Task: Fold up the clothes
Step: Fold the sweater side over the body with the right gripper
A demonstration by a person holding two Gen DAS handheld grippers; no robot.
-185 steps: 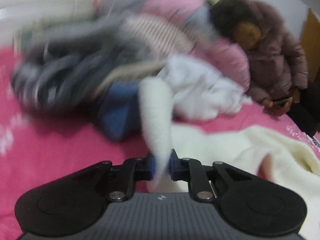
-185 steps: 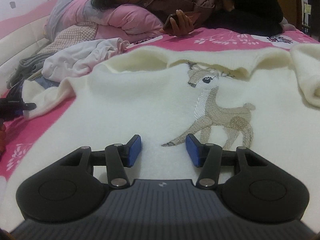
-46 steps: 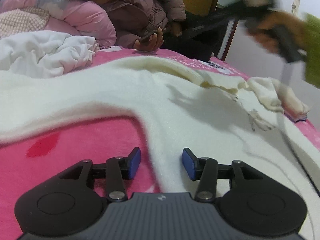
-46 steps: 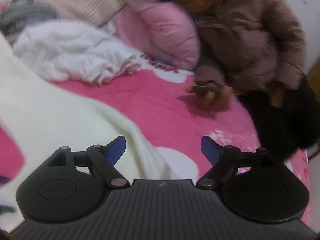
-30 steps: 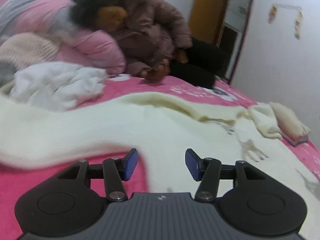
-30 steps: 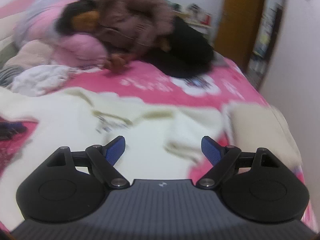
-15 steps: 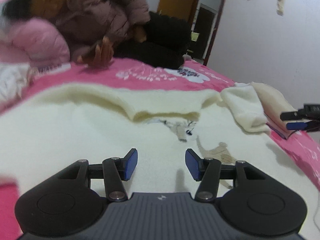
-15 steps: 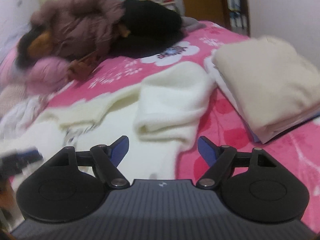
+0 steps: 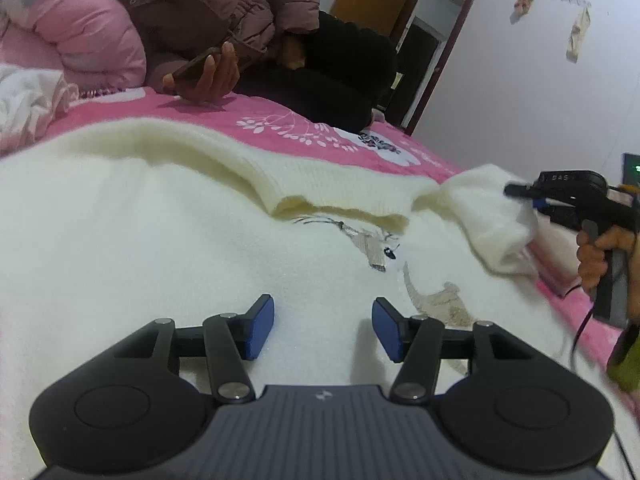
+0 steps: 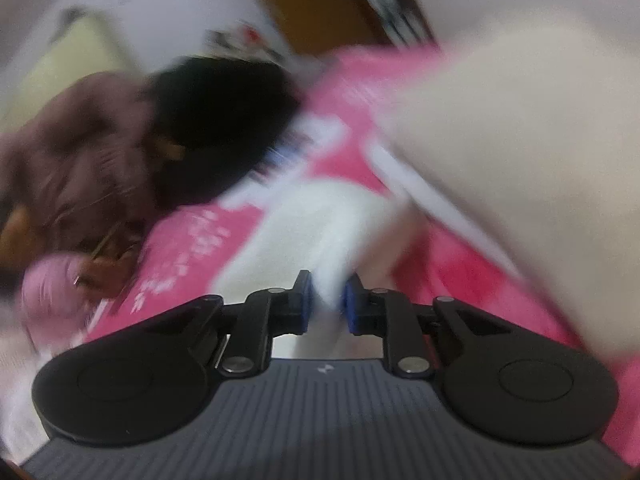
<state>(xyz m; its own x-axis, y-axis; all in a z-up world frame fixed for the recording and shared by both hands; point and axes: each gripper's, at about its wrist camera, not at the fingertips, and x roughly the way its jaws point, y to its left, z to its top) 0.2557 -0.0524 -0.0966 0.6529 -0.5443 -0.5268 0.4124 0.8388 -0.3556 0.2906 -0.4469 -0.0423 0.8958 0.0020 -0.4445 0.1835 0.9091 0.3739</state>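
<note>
**Sweater flat, first sleeve fold just starting**

Near end first: my left gripper (image 9: 323, 334) hangs over the chest of the cream sweater (image 9: 140, 240) w/ jaws apart and nothing between the pads, so no hold on that side yet; the sweater lies face up on the pink bedspread (image 9: 280, 120), deer embroidery (image 9: 400, 264) showing just ahead of the left fingertips, ribbed collar (image 9: 320, 188) beyond that.

Further out to the right, the sleeve (image 9: 492, 220) is bunched in a lump at the bed edge; my right gripper (image 10: 325, 303) has just been closing and now pinches white knit, which I read as that sleeve; right wrist view is badly blurred, so can't tell how deep the bite is. Left wrist view shows the same tool at the sleeve's far side, w/ my hand (image 9: 600, 252) on its handle.

Beyond the sleeve in the right wrist view, a beige folded stack (image 10: 520, 160) sits on the bed, prob. earlier finished pieces; far back, a person in a brown jacket (image 9: 208, 12) lies w/ a phone (image 9: 192, 68).

My read: body spread, nothing of this sweater folded yet; left to do: both sleeves in, body folded, onto the stack; unfolded white laundry (image 9: 24, 100) at far left waits too.
</note>
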